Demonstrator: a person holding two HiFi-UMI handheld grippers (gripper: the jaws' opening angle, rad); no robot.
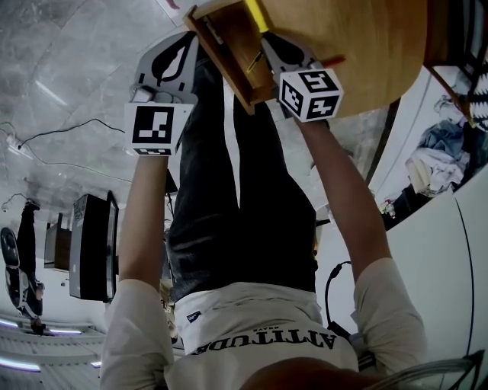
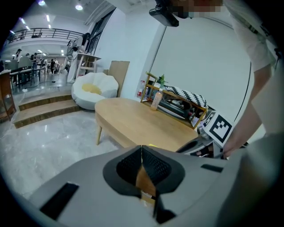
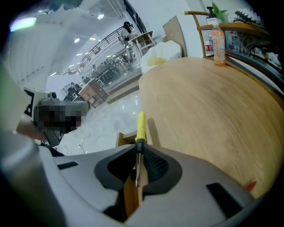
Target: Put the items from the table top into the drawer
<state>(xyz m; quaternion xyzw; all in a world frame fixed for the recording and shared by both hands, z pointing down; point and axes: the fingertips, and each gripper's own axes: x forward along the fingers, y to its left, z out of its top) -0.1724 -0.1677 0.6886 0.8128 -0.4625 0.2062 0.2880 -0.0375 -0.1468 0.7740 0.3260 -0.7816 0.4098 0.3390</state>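
Right hand-held gripper (image 3: 138, 150) pinches a screwdriver (image 3: 140, 126) over the open drawer (image 1: 229, 53), not yet dropped in. Left hand-held gripper (image 2: 142, 148), pressed together, hovers beside the drawer.

setting: open-plan office or studio hall with a lounge corner.
evidence: polished pale stone floor (image 2: 49, 146); broad steps (image 2: 42, 108) up to a raised level with desks (image 2: 20, 73) and people at them; railed mezzanine (image 2: 44, 32); ceiling spotlights (image 2: 79, 7); plain white wall (image 2: 199, 57); white beanbag seat (image 2: 95, 91); oval wooden worktop (image 2: 133, 122); low rack (image 2: 179, 104) of bottles and a plant.
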